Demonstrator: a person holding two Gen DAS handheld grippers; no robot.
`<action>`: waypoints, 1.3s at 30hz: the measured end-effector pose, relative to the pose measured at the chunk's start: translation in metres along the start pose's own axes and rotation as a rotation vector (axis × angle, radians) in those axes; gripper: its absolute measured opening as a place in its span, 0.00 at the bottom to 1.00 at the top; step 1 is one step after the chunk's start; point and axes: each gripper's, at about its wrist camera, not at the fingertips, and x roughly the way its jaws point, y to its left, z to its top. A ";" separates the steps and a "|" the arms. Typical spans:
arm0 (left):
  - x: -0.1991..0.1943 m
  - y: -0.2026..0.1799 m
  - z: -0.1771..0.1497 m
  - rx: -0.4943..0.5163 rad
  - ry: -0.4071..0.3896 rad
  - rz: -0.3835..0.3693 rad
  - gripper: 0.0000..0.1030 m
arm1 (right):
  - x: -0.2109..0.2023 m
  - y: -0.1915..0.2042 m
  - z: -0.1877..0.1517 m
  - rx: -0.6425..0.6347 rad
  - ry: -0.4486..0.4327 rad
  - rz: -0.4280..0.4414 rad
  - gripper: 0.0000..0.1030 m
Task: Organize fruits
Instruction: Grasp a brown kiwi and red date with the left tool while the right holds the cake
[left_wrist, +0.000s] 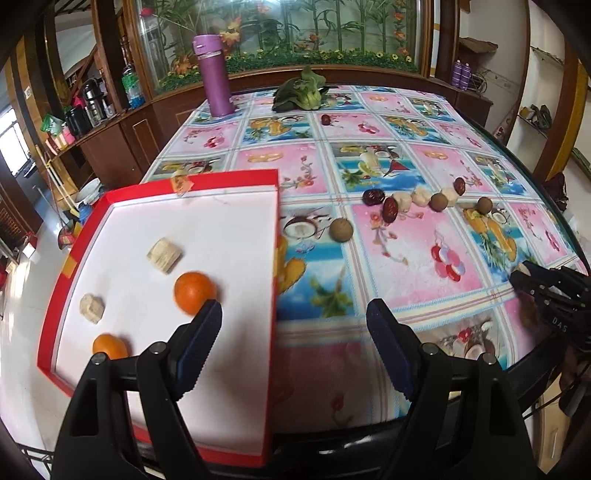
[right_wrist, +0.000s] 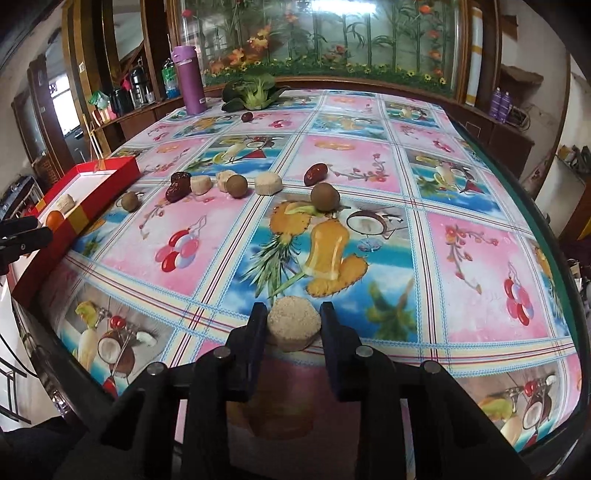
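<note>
two handheld tools are working over a round tabletop (right_wrist: 480, 229) covered with a bright fruit-patterned cloth. the right tool (right_wrist: 293, 328) is gripping a pale, crumbly, hexagon-shaped fruit piece (right_wrist: 293, 326) between its two dark blue fingers (right_wrist: 255, 332), holding it just above the near part of the cloth. the left tool (left_wrist: 293, 325) is sitting wide open with nothing between its fingers (left_wrist: 384, 332), hovering over the right edge of a red tray (left_wrist: 74, 258) with a white floor, which is lying at the left side of the tabletop.

inside the tray, two oranges are resting: a larger orange (left_wrist: 194, 297) near the left tool's left finger and a smaller orange (left_wrist: 109, 346) nearer the close rim. two pale banana-like chunks are lying there too, one chunk (left_wrist: 164, 254) toward the middle and another chunk (left_wrist: 91, 308) by the left wall.

still loose on the cloth, a line of fruit is stretching across the middle: dark red dates (right_wrist: 179, 186), pale cut pieces (right_wrist: 267, 184), and round brown longans (right_wrist: 324, 197). one lone date (right_wrist: 246, 117) is lying farther back. at the far edge, a purple bottle (right_wrist: 189, 79) is standing upright, with a leafy green vegetable (right_wrist: 255, 94) lying beside it.
</note>
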 end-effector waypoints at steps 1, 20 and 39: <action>0.004 -0.004 0.005 0.008 0.003 -0.004 0.79 | 0.001 0.000 0.002 0.001 0.000 -0.003 0.27; 0.102 -0.071 0.074 0.062 0.133 -0.124 0.61 | 0.006 -0.003 0.008 0.054 -0.015 0.052 0.28; 0.096 -0.074 0.077 0.082 0.083 -0.147 0.38 | 0.004 0.002 0.010 0.051 -0.006 0.067 0.27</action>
